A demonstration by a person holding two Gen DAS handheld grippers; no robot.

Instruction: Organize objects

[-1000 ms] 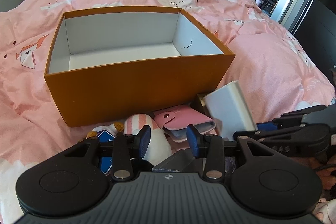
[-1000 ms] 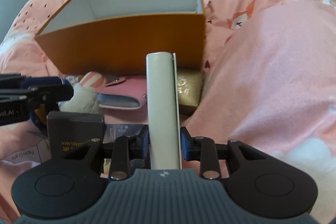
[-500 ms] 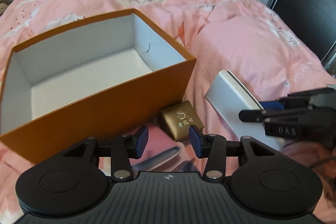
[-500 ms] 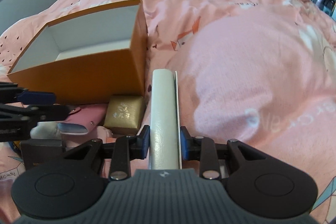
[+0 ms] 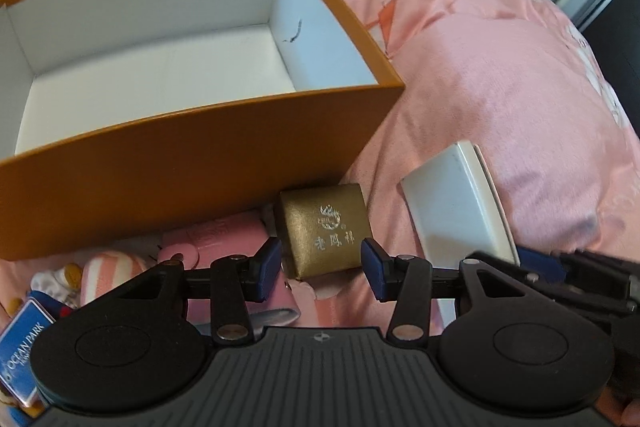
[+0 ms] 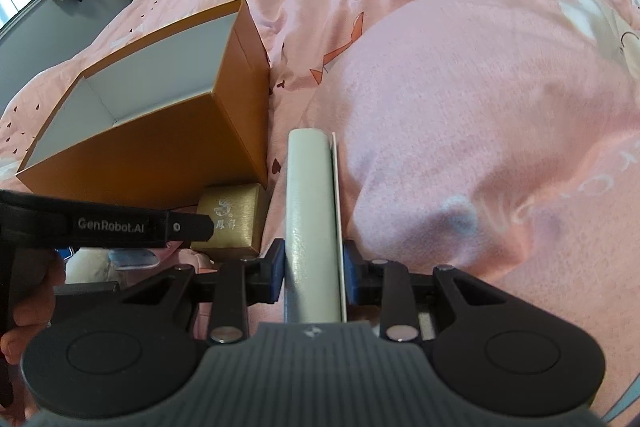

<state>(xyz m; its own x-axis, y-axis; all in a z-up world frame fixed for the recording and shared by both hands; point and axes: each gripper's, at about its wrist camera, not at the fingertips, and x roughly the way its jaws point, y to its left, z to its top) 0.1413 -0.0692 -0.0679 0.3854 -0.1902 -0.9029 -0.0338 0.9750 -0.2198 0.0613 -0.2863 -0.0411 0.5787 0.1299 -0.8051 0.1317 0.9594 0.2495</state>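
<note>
My left tongs (image 5: 322, 269) have just been opening, and their blue pads (image 5: 269, 267) now stand apart on either side of the near end of a small gold box (image 5: 324, 227); they flank it without pressing on it. The gold box lies flat on the bedspread, silver lettering up, close against the near wall of the orange box (image 5: 192, 167).

My right tongs (image 6: 314, 273) are closed on a flat white case (image 6: 310, 211), gripping it across its thin sides so that it sticks out straight ahead, edge up, above the bedspread. From the left camera the same case (image 5: 452, 203) shows just right of the gold box, with the right tongs' dark fingers clamped on its near end.

The orange box sits open on the pink bedspread (image 5: 500, 87), its white inside bare. To the left of the gold box, in front of the orange wall, lie a pink wallet (image 5: 216, 239), a pink-striped soft toy (image 5: 108, 267) and, at the left edge, a blue card (image 5: 24, 343) printed "OCEAN PARK". In the right camera my left hand (image 6: 32, 303) shows at the left edge, holding the left tongs' handle.
</note>
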